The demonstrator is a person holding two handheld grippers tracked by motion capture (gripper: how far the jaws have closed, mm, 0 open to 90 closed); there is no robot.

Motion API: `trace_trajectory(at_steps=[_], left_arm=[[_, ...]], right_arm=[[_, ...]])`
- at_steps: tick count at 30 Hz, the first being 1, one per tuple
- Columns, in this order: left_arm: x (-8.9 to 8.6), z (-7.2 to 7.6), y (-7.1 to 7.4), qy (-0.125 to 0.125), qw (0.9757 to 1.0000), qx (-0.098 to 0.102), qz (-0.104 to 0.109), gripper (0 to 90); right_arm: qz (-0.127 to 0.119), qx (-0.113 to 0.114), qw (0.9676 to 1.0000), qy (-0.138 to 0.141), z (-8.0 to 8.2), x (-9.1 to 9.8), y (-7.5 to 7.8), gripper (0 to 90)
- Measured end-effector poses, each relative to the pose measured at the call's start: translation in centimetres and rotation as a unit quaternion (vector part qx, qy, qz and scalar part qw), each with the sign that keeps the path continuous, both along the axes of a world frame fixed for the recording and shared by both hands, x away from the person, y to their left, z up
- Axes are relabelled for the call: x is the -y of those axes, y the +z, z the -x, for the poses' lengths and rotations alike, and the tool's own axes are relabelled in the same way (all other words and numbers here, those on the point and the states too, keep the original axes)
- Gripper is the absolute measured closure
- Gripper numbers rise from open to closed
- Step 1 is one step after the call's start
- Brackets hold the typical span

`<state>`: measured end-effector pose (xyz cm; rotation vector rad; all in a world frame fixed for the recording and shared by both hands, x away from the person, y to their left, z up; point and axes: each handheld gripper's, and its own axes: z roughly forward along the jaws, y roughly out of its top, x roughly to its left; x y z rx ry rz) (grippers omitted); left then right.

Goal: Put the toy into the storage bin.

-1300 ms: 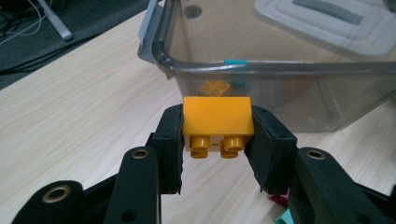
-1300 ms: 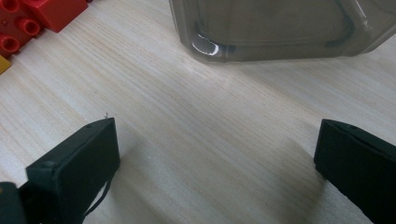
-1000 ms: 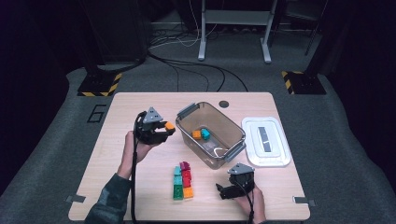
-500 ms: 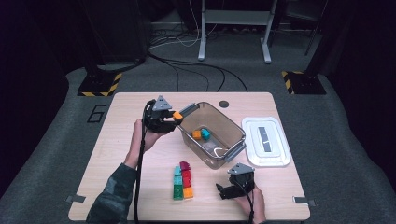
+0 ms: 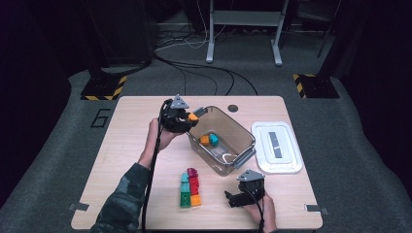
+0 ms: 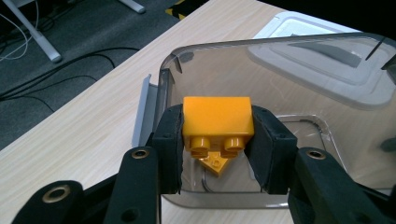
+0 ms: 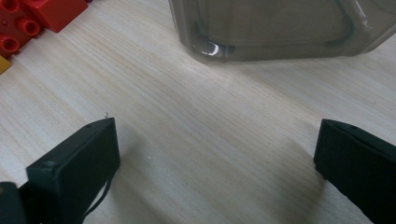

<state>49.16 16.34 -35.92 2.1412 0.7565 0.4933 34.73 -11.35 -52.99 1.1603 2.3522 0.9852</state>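
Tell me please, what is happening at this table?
A person is putting toy bricks into a clear plastic bin. The left gripper holds an orange brick over the bin's rim. An orange and a teal brick already lie inside. The right gripper rests open on the table, near the remaining bricks. The bin's lid lies beside it.

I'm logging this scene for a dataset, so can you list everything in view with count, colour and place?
Table: one, light wood, centre.
Bin: one, clear grey plastic, open, middle of the table.
Lid: one, white, flat on the table, right of the bin.
Bricks in the bin: two, orange and teal, on its floor.
Held brick: one, orange, at the bin's near left rim.
Brick cluster: several, green, teal, red, dark red and orange, on the table in front of the bin.
Left tool: black, shut on the held brick.
Right tool: black, open, resting low near the front edge.
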Motion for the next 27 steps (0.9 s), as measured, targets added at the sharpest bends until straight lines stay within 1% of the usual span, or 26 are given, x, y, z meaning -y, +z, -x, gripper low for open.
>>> trace_trajectory(at_steps=[3,5,10,13,15,16,17,18,21,22,24,27], left_arm=[[0.5,-0.4,-0.4,-0.003,0.9999,-0.007,-0.009,58.6],[0.9,-0.7,-0.8,-0.003,0.9999,-0.01,-0.01,58.5],[1.7,-1.4,-1.7,-0.008,0.9995,-0.025,-0.016,58.5],[1.9,-1.8,-2.1,-0.005,0.9992,-0.035,-0.018,58.3],[1.9,-2.0,-2.3,0.0,0.9991,-0.037,-0.019,58.1],[1.9,-2.0,-2.4,0.003,0.9992,-0.038,-0.016,57.8],[1.9,-2.1,-2.4,0.004,0.9991,-0.038,-0.016,55.1],[1.9,-2.1,-2.3,0.007,0.9991,-0.04,-0.016,49.8],[1.7,-1.9,-2.3,0.014,0.9989,-0.044,-0.005,37.8],[1.5,-1.8,-2.1,0.014,0.9989,-0.043,-0.007,34.4],[1.3,-1.5,-1.9,0.016,0.9989,-0.044,0.002,28.1],[0.8,-0.7,-1.5,0.017,0.9992,-0.034,0.006,21.7]], right_arm=[[0.0,0.0,1.0,0.0,0.0,0.0,0.0,0.0],[0.0,0.0,1.0,0.0,0.0,0.0,0.0,0.0],[0.0,0.0,1.0,0.0,0.0,0.0,0.0,0.0],[0.0,0.0,1.0,0.0,0.0,0.0,0.0,0.0],[0.0,0.0,1.0,0.0,0.0,0.0,0.0,0.0],[0.0,0.0,1.0,0.0,0.0,0.0,0.0,0.0],[0.0,0.0,1.0,0.0,0.0,0.0,0.0,0.0],[-0.001,0.0,1.0,0.0,0.0,0.0,0.0,0.0],[0.0,0.0,1.0,0.0,0.0,0.0,0.0,0.0],[0.0,0.0,1.0,0.001,0.0,0.0,0.0,0.0],[0.0,0.0,1.0,0.001,0.0,0.0,0.0,0.0],[-0.001,-0.001,1.0,0.0,0.0,0.0,0.0,0.0]])
